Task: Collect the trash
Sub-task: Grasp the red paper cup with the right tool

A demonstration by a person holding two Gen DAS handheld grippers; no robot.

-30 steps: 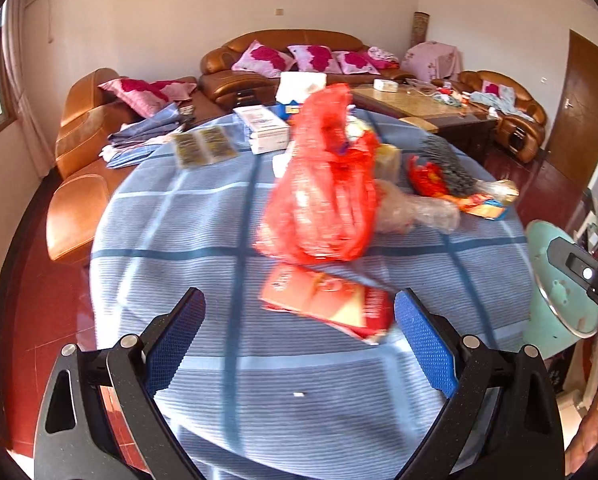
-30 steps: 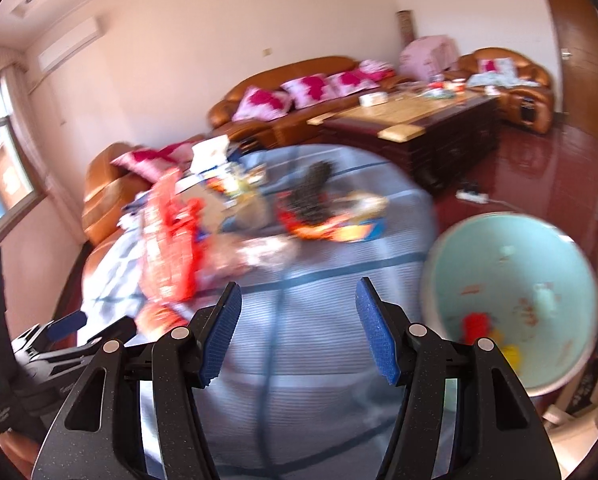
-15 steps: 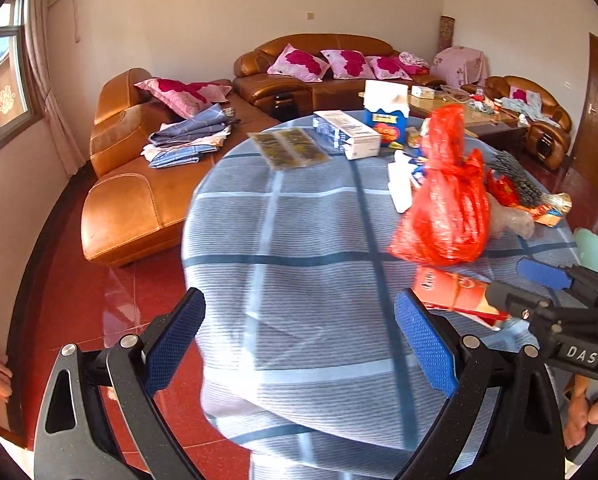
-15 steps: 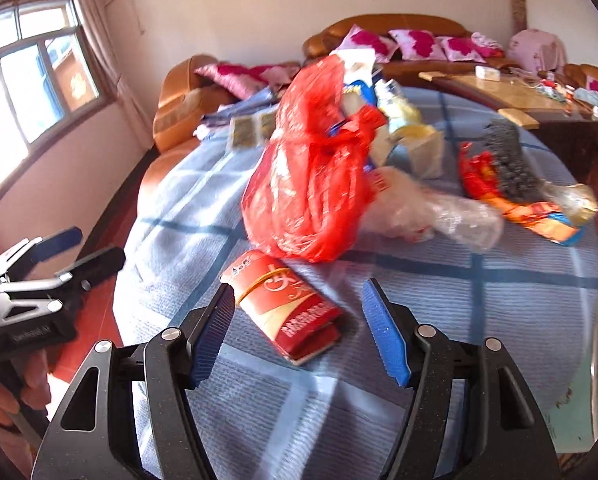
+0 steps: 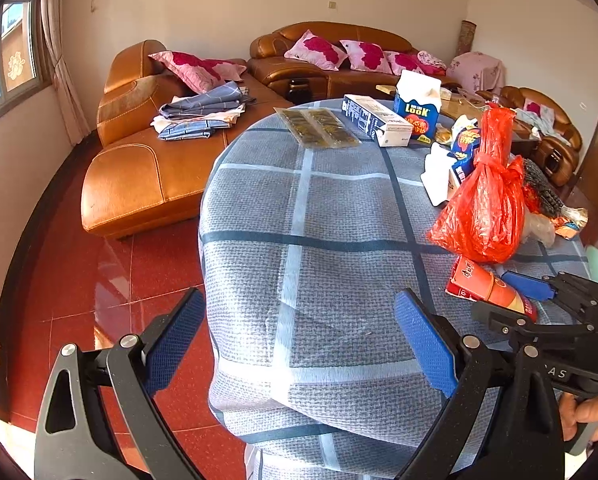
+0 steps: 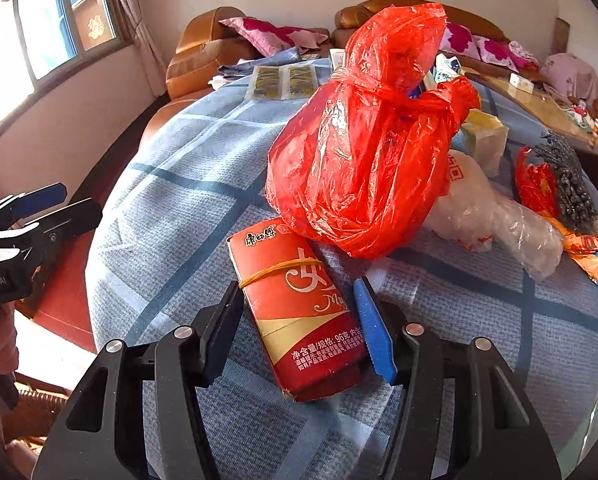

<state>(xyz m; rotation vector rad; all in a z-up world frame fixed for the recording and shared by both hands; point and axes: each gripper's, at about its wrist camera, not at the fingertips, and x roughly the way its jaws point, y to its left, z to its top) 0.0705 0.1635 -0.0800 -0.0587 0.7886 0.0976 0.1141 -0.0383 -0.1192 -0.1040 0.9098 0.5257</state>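
Left wrist view: left hand-held gripper (image 5: pixel 299 344) jaws wide apart, nothing between them, over the near edge of the bench (image 5: pixel 339 216); only here show the milk carton (image 5: pixel 417 110) and white box (image 5: pixel 377 120) at the far side. Right wrist view: right hand-held gripper (image 6: pixel 299 326) closing around the red packet (image 6: pixel 299 308), pads not clearly pressing yet. Packet lies on the bench, touching the red bag (image 6: pixel 367 136); clear bag (image 6: pixel 495 212) shows plainly only here.

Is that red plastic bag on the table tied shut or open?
Tied shut: the red plastic bag is knotted at its neck, with the gathered top bunched above the knot. Its contents cannot be made out.
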